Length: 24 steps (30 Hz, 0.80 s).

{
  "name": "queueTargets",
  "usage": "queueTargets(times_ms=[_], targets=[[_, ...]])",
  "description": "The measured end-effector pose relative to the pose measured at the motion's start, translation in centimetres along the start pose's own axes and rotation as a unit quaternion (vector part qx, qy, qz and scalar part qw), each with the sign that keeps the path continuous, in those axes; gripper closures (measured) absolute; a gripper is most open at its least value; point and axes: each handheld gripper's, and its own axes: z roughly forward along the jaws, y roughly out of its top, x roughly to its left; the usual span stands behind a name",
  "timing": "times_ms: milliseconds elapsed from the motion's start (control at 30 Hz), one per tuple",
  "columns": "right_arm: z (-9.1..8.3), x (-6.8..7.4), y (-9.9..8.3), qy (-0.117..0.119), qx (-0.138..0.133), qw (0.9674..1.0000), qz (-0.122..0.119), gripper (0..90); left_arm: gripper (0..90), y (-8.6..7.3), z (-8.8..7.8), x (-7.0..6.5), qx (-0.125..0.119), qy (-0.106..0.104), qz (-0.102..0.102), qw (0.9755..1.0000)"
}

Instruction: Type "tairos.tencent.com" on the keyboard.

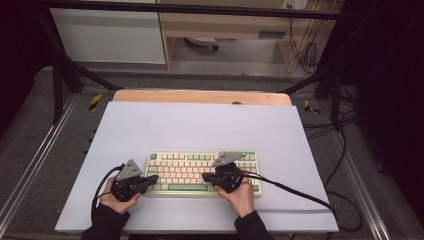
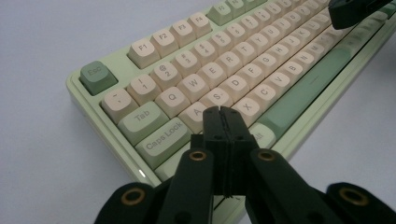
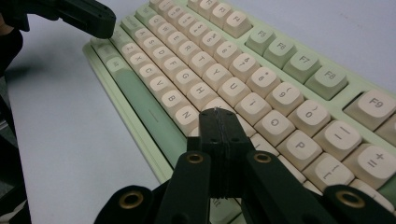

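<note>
Currently both tools sit over the keyboard (image 1: pixel 202 173), which lies on the pale worktop (image 1: pixel 200 125) near its front edge, long axis running left to right across the person's body. Left tool (image 1: pixel 154 178): jaws pressed together, nothing between them; tip pointing inward, hovering at the keyboard's left end, over the bottom-row keys just below the A key (image 2: pixel 198 113) and beside Caps Lock (image 2: pixel 164 137) in the left gripper view. Contact with a key cannot be told. Right tool (image 1: pixel 206 176): jaws likewise pressed together and empty; tip pointing inward toward the keyboard's middle, poised over the keys between the N key (image 3: pixel 187 116) and the P key (image 3: pixel 299 144) in the right gripper view. Each hand grips its tool from the near side of the keyboard, forearms angled in, tools held low and nearly level, tips facing each other along the keyboard's length. Judgement: work in hand looks like key pressing with closed tips; the keys lie directly below and ahead of each tip, so a short dip would do. Each hand is nearer its own half.
</note>
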Motion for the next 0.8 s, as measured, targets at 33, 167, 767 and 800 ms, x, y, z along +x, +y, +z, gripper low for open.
queueTargets(times_ms=[33,167,767,800], targets=[[0.1,0.0,-0.1,0.001,0.001,1.0,0.001,90.0,89.6,0.0,0.0,0.0,0.0,0.0,0.0,1.0],[0.5,0.1,-0.2,0.005,0.003,1.0,0.002,90.0,89.6,0.0,0.0,0.0,-0.001,0.001,-0.001,1.0],[1.7,0.3,-0.4,0.016,0.006,0.9999,0.003,90.0,89.6,0.0,0.0,0.0,0.0,0.0,0.0,1.0],[1.8,0.3,-0.4,0.013,0.01,0.9999,0.002,90.0,89.6,0.0,0.0,0.0,0.0,0.0,0.0,1.0]])
